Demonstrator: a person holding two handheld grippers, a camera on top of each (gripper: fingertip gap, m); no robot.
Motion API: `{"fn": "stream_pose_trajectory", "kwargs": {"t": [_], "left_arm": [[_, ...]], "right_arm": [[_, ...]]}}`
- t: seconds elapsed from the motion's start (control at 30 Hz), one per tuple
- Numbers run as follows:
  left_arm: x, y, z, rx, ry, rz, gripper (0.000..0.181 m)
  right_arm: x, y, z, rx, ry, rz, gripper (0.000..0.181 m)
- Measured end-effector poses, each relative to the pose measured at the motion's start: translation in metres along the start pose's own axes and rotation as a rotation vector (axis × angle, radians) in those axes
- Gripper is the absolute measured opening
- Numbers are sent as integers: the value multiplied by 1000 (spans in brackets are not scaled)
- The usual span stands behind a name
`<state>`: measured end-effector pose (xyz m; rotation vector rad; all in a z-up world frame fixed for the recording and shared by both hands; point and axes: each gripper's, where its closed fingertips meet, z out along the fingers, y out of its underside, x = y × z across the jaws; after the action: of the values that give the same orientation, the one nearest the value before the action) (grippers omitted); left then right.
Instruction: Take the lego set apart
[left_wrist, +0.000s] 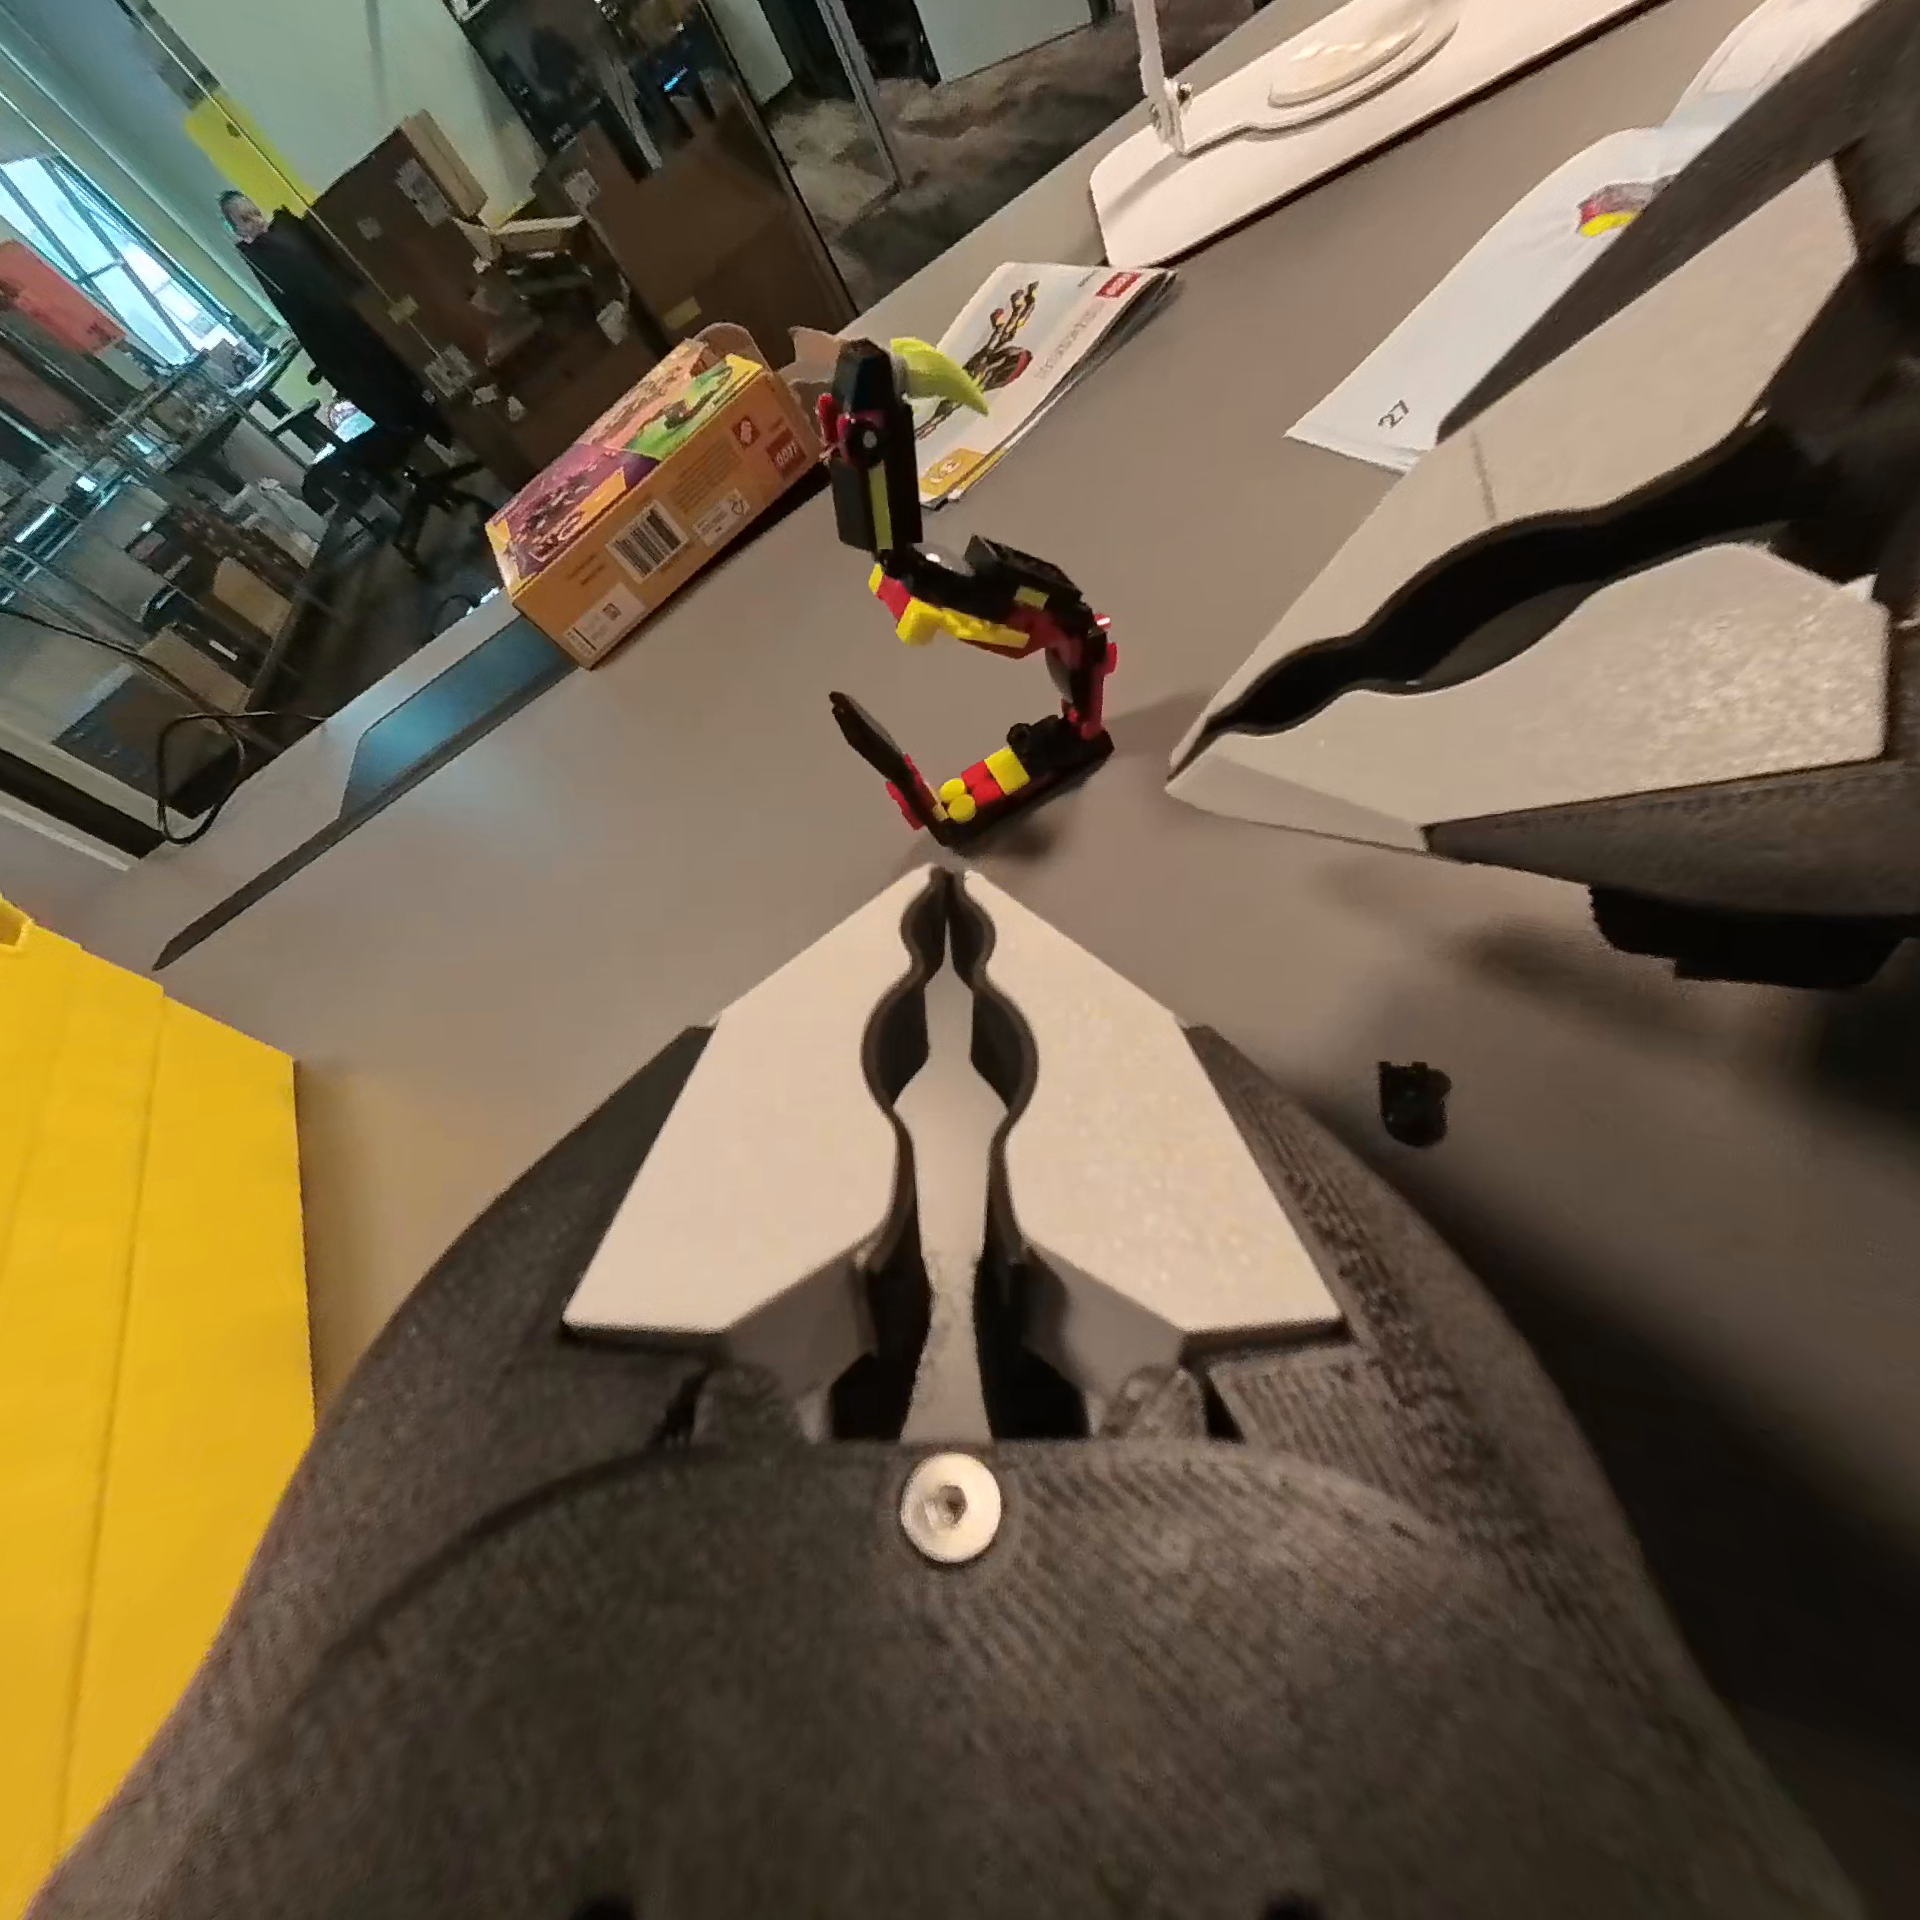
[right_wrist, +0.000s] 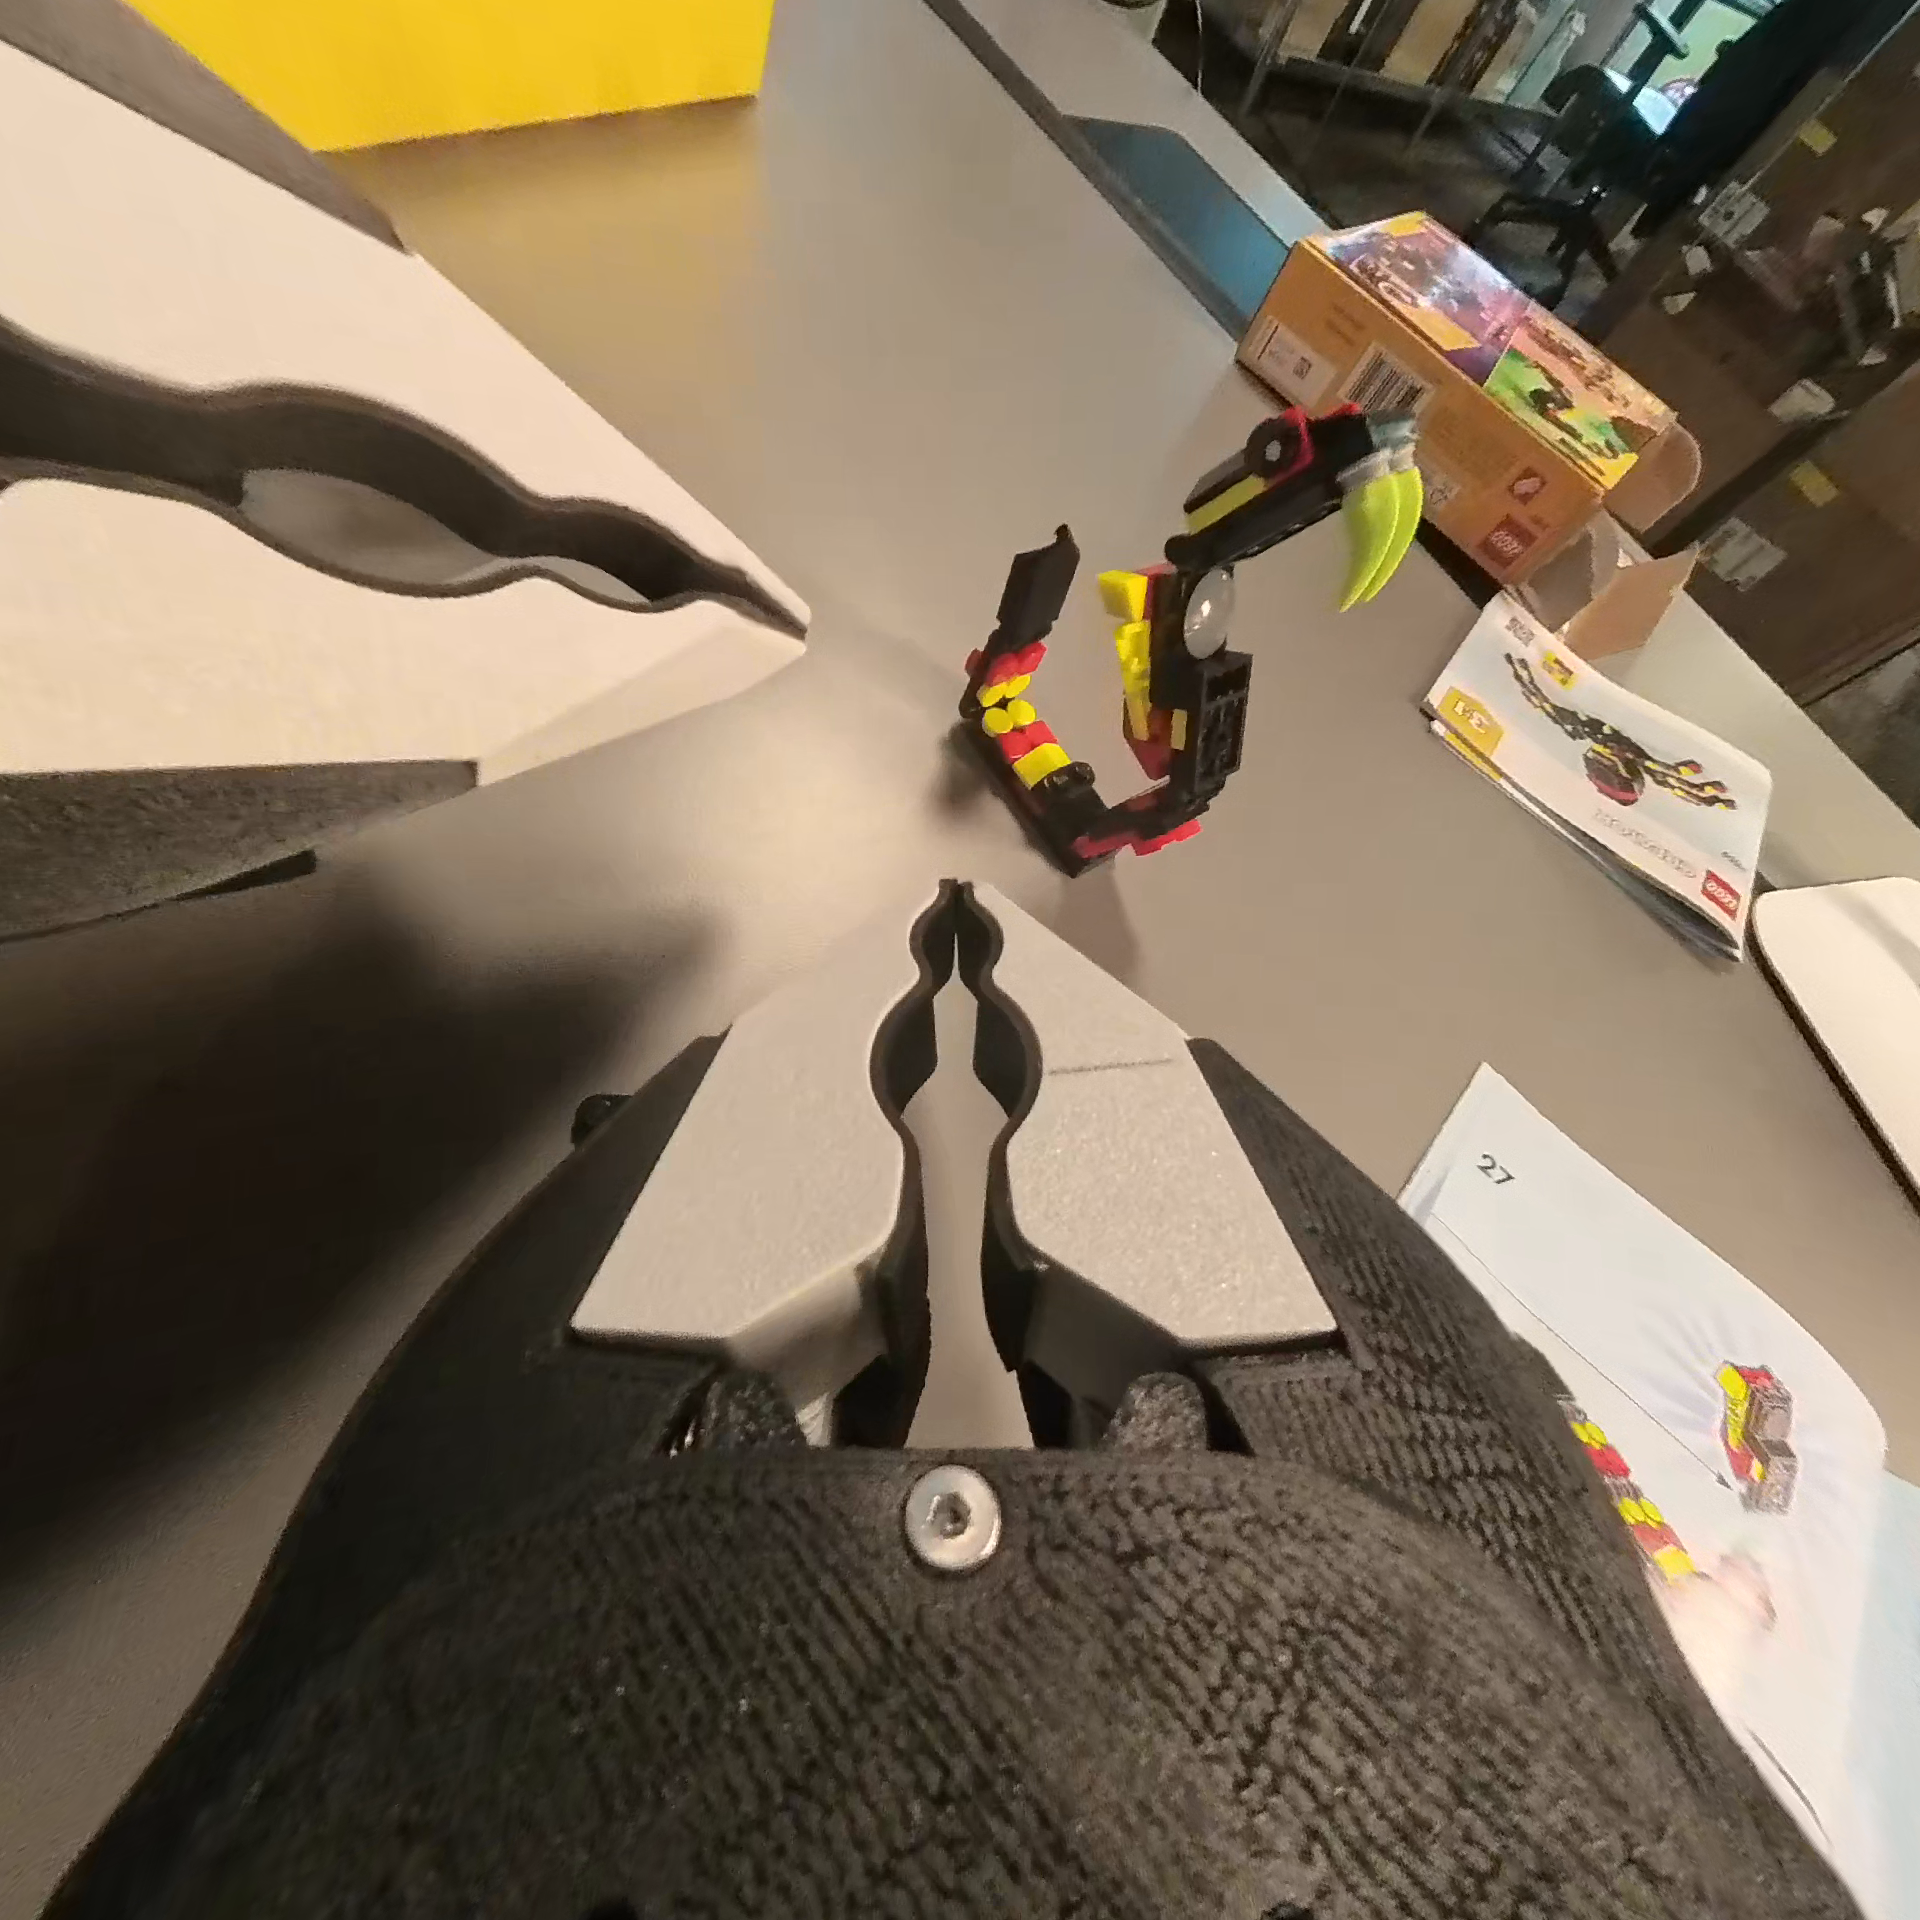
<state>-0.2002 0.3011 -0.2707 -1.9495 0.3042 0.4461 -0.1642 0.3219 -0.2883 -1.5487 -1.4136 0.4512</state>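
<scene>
Lego first: the black, red and yellow brick creature with lime-green claw tips (left_wrist: 966, 613) stands free on the grey tabletop (left_wrist: 623, 831), curled in a C, its flat studded base on the table and its long neck rearing up above it. From your left gripper (left_wrist: 948, 883) it lies dead ahead and just beyond the fingertips; from your right gripper (right_wrist: 948, 896) it sits ahead and a little to the right, near but not touching. Both sets of jaws are pressed together with nothing between them, so neither holds a piece. The base runs roughly across your left gripper's line and at a slant to your right's. Judging by the left wrist view, the left looks marginally nearer the base, while the right seems better placed for the neck. A small black loose piece (left_wrist: 1413, 1101) lies apart on the table, on the right of the left gripper's body
</scene>
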Motion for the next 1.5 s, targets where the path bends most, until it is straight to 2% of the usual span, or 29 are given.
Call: {"fn": "stream_pose_trajectory", "kwargs": {"t": [0.37, 0.53, 0.67, 0.8, 0.9, 0.93, 0.97, 1.03, 1.1, 1.3, 1.5], "left_arm": [[7, 2, 2, -9, 30, 23, 0], [23, 0, 5, 18, 118, -10, 0], [5, -16, 12, 106, 90, 45, 0], [-15, -54, 12, 336, 199, -17, 0], [-17, -64, 22, 386, 380, -78, 46], [-17, -63, 29, 370, 415, -72, 55], [-18, -61, 37, 351, 440, -63, 58], [-13, -63, 46, 343, 504, -50, 51], [-12, -64, 54, 324, 505, -41, 45], [-5, -65, 67, 253, 409, 44, 27], [-7, -64, 71, 204, 313, 45, 18]], "right_arm": [[1, 1, 0, 4, -11, 16, 0], [12, 3, -2, 17, 16, 30, 0], [35, 5, -8, 73, 102, 77, 0], [62, -5, -14, 190, 186, 67, 0], [68, -18, -14, 306, 155, 51, 0], [69, -24, -16, 358, 136, 45, 0], [68, -31, -18, 413, 118, 37, 8], [72, -38, -16, 466, 117, 26, 17], [76, -41, -11, 474, 141, 1, 22], [69, -40, 5, 410, 195, -165, 23], [74, -50, 1, 417, 323, -247, 19]]}}
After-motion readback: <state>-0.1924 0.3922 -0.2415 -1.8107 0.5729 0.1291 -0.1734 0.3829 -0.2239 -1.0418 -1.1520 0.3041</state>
